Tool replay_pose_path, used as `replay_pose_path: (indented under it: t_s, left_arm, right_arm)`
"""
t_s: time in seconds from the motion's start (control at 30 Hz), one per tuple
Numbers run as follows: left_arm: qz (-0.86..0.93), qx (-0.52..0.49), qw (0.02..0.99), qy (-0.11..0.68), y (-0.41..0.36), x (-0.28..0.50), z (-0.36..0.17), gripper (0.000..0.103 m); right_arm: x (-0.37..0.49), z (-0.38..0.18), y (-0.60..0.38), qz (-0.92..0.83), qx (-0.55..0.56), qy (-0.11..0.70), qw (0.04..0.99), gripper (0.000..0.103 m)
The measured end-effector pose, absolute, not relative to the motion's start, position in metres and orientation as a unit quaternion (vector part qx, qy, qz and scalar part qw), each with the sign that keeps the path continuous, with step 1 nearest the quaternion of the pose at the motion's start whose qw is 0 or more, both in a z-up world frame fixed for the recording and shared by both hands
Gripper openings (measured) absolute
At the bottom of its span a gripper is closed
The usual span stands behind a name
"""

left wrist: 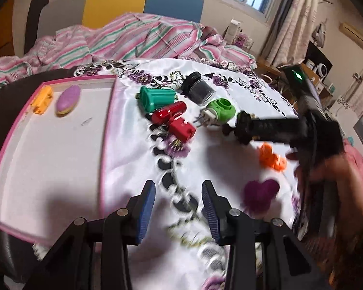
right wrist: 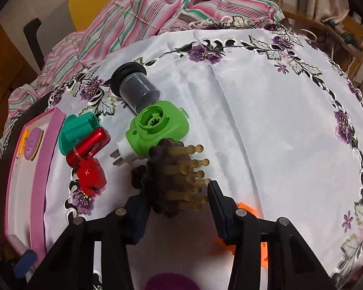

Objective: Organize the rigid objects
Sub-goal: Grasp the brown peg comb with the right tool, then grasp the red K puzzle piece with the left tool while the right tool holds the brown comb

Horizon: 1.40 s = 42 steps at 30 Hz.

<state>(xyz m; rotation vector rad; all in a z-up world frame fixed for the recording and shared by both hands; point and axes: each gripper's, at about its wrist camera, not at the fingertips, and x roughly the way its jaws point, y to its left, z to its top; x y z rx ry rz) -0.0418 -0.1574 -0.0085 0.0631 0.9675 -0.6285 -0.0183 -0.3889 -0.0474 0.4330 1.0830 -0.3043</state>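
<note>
Right tool (right wrist: 179,193): fingers apart, w/ the dark wooden-pin hairbrush (right wrist: 174,178) between them. We see the brush head against the left finger; the right finger (right wrist: 220,200) sits just beside the pin tips, and we cannot tell if it touches. In the left wrist view the brush (left wrist: 261,128) sticks out horizontally over the cloth, head toward the green plug-in unit (left wrist: 220,111), and motion blur hides whether it is truly clamped.

Left tool (left wrist: 178,207): fingers apart, nothing between them, above the flowered white tablecloth (left wrist: 138,169) on the worktop.

Layout, left wrist view:
- Pink-rimmed tray (left wrist: 60,164) at the left edge of the worktop. Inside, at the far end: yellow block (left wrist: 42,99) and purple oval piece (left wrist: 68,100), side by side.
- Cluster right of the tray: teal ribbed cap (left wrist: 157,97), red shiny piece w/ red block (left wrist: 174,119), black-lidded clear jar (left wrist: 198,88) lying on its side, green plug-in unit w/ metal prongs.
- Orange piece (left wrist: 272,158) and purple blob (left wrist: 261,191) lie nearer, below the brush; both blurred, shape unclear.

Right wrist view: teal cap (right wrist: 78,130) and red piece (right wrist: 88,159) touch each other, just beside the tray rim (right wrist: 40,169). Jar (right wrist: 135,89) rests against the top of the green unit (right wrist: 157,125). Brush head is touching or nearly touching the green unit's lower edge. Orange piece (right wrist: 248,209) is partly hidden behind the right finger.

Striped pink/green bedding (right wrist: 157,9) is bunched behind the worktop.
</note>
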Motion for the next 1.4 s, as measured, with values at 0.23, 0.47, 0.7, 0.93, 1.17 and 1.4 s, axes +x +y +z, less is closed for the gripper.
replay_pose_path:
  t_s: [0.23,0.47,0.7,0.93,1.17,1.4]
  left_arm:
    - [-0.27,0.03,0.832,0.484,-0.208,-0.003,-0.013,0.04]
    - [-0.236,0.032,0.829,0.506,-0.237,0.031,-0.031,0.04]
    - [-0.219,0.023,0.821,0.527,-0.253,0.059,-0.052,0.04]
    - [-0.249,0.02,0.828,0.501,-0.243,0.055,-0.06,0.034]
    - [-0.268,0.025,0.835,0.48,-0.229,0.048,-0.061,0.033]
    - [-0.273,0.02,0.835,0.478,-0.216,0.04,-0.059,0.033]
  right_arm:
    - [-0.027,-0.049,-0.405,-0.159,0.246,0.501,0.814,0.046]
    - [-0.027,-0.049,-0.406,-0.16,0.252,0.5,0.813,0.046]
    - [-0.027,-0.05,-0.409,-0.163,0.26,0.499,0.811,0.046]
    - [-0.026,-0.05,-0.407,-0.163,0.252,0.501,0.811,0.046]
    - [-0.026,-0.05,-0.407,-0.164,0.247,0.503,0.812,0.046]
    - [-0.025,-0.051,-0.406,-0.164,0.241,0.506,0.812,0.045]
